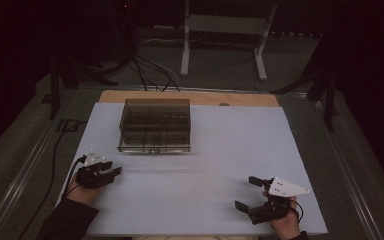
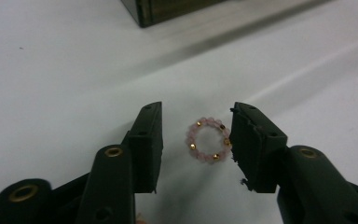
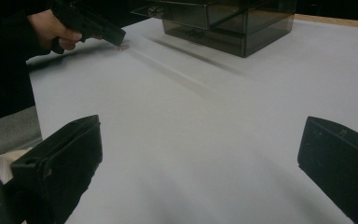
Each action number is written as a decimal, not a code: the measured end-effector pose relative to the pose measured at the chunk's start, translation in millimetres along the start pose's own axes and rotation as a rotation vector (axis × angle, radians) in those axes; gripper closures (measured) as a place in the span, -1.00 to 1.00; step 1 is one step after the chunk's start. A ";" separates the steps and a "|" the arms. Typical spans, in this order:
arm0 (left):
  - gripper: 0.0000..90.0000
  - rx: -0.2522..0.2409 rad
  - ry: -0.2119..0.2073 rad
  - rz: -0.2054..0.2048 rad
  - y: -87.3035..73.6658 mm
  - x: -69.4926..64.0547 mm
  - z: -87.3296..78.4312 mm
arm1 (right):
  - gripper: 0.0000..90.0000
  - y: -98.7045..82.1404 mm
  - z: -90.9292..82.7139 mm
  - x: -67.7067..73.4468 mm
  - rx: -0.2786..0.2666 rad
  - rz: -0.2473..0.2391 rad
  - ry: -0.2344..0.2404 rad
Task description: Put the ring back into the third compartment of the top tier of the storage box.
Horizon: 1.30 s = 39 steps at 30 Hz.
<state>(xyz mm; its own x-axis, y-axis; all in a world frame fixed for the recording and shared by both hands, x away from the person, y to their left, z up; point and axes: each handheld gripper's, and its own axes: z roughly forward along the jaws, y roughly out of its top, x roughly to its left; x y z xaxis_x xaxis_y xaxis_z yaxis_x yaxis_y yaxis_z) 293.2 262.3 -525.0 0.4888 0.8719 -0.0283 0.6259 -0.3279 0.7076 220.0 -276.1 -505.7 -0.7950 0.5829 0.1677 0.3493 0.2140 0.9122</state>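
Matte white table (image 1: 220, 150), smoky box (image 1: 155, 125), beaded ring (image 2: 208, 140) between parted left claw (image 2: 196, 140)

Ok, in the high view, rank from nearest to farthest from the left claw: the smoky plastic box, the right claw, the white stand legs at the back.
From the left claw:
1. Smoky plastic box, just ahead on the white table top.
2. Right claw, across the table's near edge.
3. White stand legs, on the floor beyond the table.

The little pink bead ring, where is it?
In the left gripper view, the bead ring lies on the white table between the left gripper's open jaws, against the right-hand one, near the dark box.
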 end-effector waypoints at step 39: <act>1.00 0.075 0.042 0.026 9.8 -1.7 4.4 | -1.00 -0.3 -1.6 0.3 -0.004 0.003 -0.011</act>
<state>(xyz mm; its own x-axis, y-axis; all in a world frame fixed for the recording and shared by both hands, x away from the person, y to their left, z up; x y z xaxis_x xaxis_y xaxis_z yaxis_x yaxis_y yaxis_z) 301.2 256.0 -521.2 0.4804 0.8768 0.0197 0.6580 -0.3752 0.6529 218.8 -277.2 -505.3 -0.7881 0.5926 0.1665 0.3500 0.2089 0.9131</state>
